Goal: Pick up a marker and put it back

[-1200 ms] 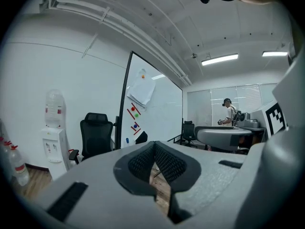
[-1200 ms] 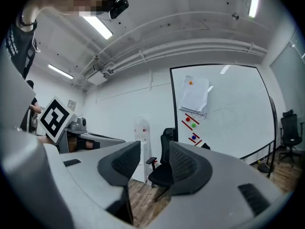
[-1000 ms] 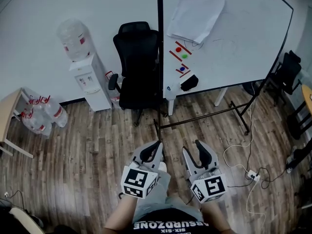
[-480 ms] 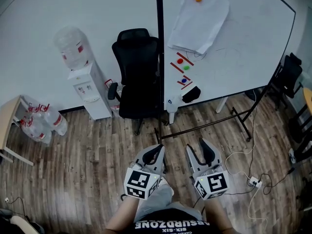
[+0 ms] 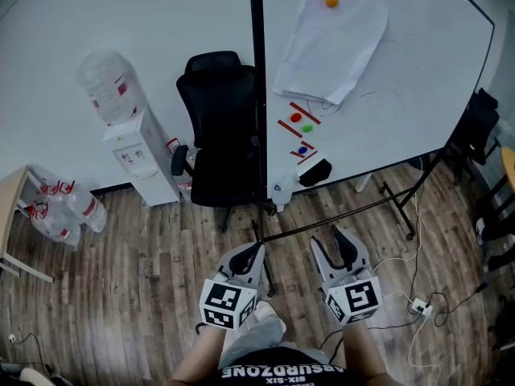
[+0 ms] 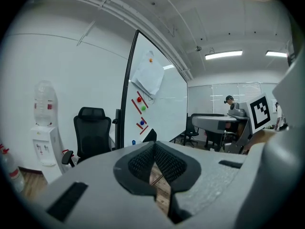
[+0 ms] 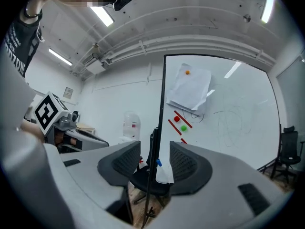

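As the whiteboard [image 5: 418, 63] sits lower in view than before, left claw [image 5: 253, 251] together, right claw [image 5: 333, 241] apart.

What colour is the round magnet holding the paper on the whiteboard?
Orange. The small round magnet shows best in the head view.

Head view: looked from overhead, steeply down and forward; left tool [image 5: 251, 252] and right tool [image 5: 336, 236] sat close at the bottom edge, whiteboard [image 5: 402, 71] well beyond.
Left gripper view: rode low on the left tool, faced along its jaws toward the office chair [image 6: 93, 130]; whiteboard seen obliquely.
Right gripper view: rode on the right tool, tilted up at the whiteboard's face.
Shared: whiteboard, office chair and water dispenser [image 5: 133, 147] appeared in all three.
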